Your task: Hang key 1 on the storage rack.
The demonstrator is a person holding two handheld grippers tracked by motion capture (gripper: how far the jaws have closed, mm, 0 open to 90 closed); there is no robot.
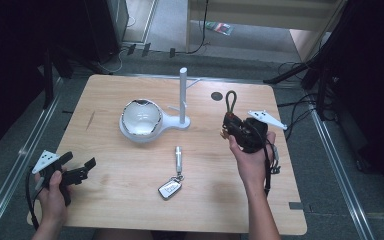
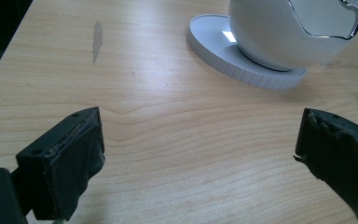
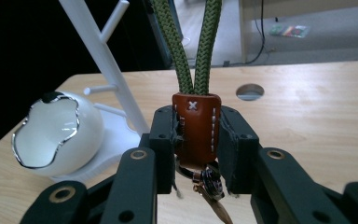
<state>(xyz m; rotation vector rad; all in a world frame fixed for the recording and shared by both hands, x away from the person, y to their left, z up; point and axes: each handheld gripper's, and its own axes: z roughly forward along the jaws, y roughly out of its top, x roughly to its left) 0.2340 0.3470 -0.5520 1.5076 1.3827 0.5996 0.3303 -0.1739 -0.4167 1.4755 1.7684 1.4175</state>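
Pinching the brown leather tab of the green-corded keychain (image 3: 196, 126), the right gripper (image 1: 236, 128) holds its loop upright near the white hook stand (image 1: 183, 95) (probably to hang it), while the left gripper (image 1: 75, 167) rests spread above the table (image 1: 130, 190)

The bench (image 1: 130, 185) was pale matt wood with visible grain. The bowl (image 1: 141, 119) looked glossy white with a shiny chrome rim; its stand (image 1: 183, 95) matt white plastic. The strap (image 3: 196, 46) was rough braided green cord in smooth stitched brown leather.
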